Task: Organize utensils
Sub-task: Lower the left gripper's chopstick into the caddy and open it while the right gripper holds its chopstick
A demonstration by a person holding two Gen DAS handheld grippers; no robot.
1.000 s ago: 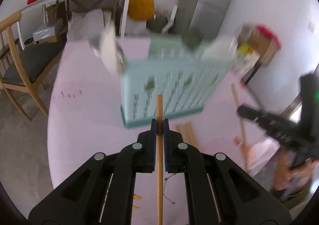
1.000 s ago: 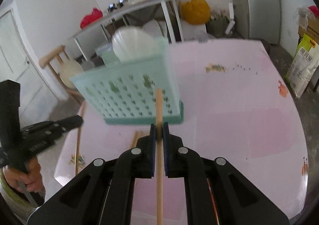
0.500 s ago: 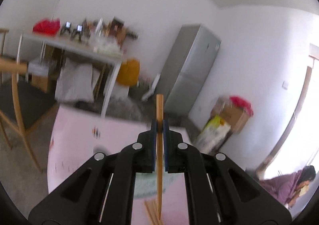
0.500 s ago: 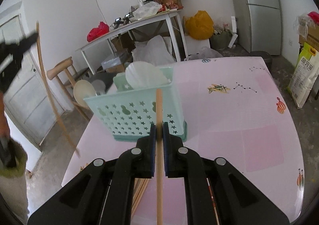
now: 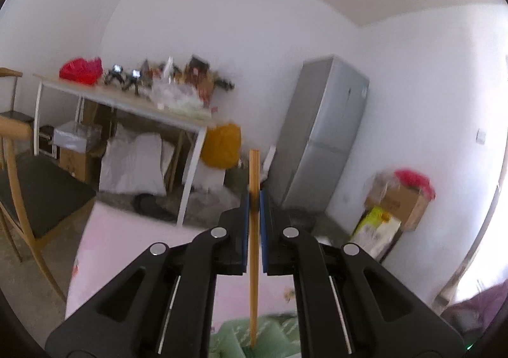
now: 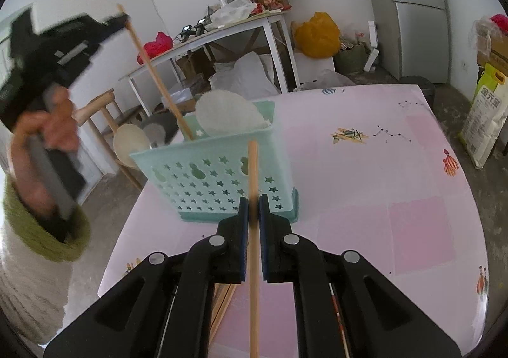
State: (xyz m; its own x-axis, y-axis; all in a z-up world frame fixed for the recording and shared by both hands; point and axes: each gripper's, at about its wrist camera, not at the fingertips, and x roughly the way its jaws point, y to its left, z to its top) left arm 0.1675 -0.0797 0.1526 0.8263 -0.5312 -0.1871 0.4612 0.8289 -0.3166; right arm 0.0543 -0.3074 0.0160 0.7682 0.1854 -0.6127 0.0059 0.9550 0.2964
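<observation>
Mint utensil basket (image 6: 222,180) upright on the pink bench (image 6: 365,199), toward its near-left part, with a pale spoon (image 6: 227,113) standing inside. Left chopstick (image 6: 152,72) slanting from upper left down to lower right, long axis steeply tilted, lower tip just at or inside the basket's back rim near the spoon, upper end clenched in the left hand-held gripper (image 6: 122,20), itself blurred, with a hand (image 6: 44,135) and green sleeve cuff (image 6: 41,228) below. From the left wrist view, the same stick (image 5: 254,231) running straight down between shut blue pads, its tip over green plastic at the bottom edge. Right chopstick (image 6: 253,231) pinched between the closed pads of the right hand-held gripper (image 6: 253,208), long axis pointing away along the fingers toward the basket's front wall, far tip level with the star cut-outs, apart from the wall as far as can be told. More loose sticks (image 6: 222,304) lying on the bench under the right tool. Likely risks: tilted left stick catching the rim or the spoon and skidding out when let go; basket tipping if pushed sideways by the slanted stick; right stick poking the perforated wall if advanced without lifting first
</observation>
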